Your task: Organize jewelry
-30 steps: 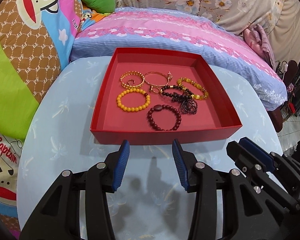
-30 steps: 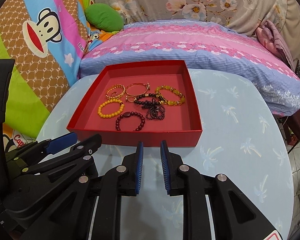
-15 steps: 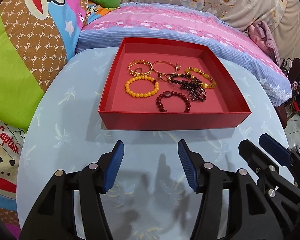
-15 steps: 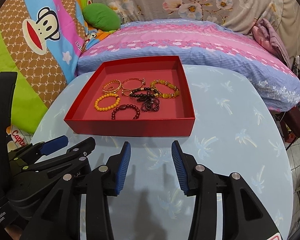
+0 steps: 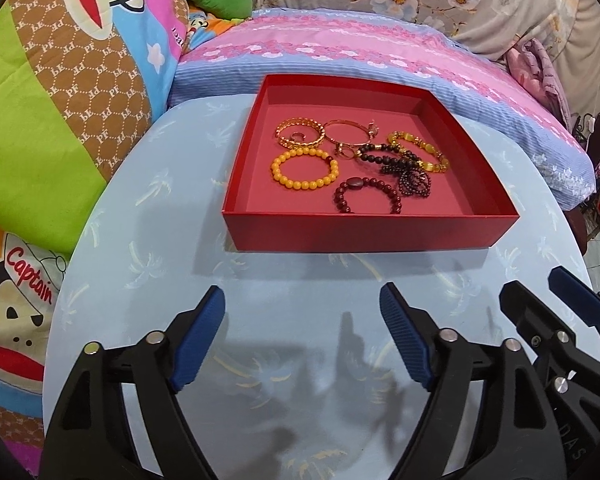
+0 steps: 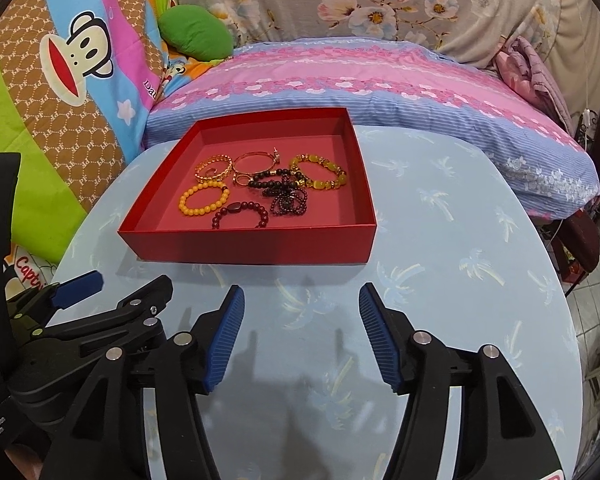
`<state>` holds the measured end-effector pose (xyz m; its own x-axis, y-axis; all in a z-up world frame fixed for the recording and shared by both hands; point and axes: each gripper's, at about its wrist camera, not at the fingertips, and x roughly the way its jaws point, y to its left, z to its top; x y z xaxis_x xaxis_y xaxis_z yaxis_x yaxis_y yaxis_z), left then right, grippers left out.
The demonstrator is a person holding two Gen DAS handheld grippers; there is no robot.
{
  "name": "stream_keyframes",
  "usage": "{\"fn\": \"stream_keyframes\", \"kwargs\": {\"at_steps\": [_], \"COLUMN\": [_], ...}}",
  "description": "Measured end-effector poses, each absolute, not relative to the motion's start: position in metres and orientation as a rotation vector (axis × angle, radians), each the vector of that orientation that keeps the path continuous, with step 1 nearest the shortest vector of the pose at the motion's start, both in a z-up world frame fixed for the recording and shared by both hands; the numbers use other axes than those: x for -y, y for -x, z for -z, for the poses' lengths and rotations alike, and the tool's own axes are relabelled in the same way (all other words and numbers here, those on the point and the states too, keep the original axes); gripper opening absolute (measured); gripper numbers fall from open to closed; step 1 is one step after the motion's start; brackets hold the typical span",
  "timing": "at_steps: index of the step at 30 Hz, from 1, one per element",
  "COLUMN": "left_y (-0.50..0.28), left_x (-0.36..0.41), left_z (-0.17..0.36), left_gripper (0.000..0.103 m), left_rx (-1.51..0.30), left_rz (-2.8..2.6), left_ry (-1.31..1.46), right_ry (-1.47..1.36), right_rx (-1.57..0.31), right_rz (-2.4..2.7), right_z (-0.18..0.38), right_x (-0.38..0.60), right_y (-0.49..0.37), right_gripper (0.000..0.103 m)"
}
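Both wrist cameras look forward and steeply down over the pale blue table (image 5: 148, 216), side by side, sharing the red tray (image 5: 364, 236) (image 6: 252, 246) and the bedding behind it.

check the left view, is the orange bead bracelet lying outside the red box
No, the orange bracelet lies flat on the floor of the red box, near its left wall.

Beaded & gold bracelets (image 5: 305, 169) clustered flat in red box (image 5: 364, 236); untouched.
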<state>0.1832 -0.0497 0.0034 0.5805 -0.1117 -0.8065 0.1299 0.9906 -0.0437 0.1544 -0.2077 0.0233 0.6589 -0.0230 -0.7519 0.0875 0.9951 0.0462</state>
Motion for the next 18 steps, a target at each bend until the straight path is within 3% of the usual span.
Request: {"fn": "stream_keyframes", "kwargs": {"at_steps": [3, 8, 18], "left_y": [-0.183, -0.181, -0.176], "left_x": [0.047, 0.044, 0.043], "left_z": [-0.001, 0.004, 0.012], "left_gripper": [0.087, 0.091, 0.093], "left_rx": [-0.946, -0.953, -0.965], "left_rz": [0.126, 0.113, 0.110], "left_ry": [-0.025, -0.021, -0.031], "right_ry": [-0.076, -0.063, -0.060], "right_rx": [-0.845, -0.845, -0.879], "right_rz": [0.073, 0.091, 0.090], "right_z": [-0.022, -0.019, -0.009], "right_x": [0.209, 0.211, 0.212], "right_y": [-0.154, -0.152, -0.150], "right_gripper": [0.069, 0.084, 0.085]}}
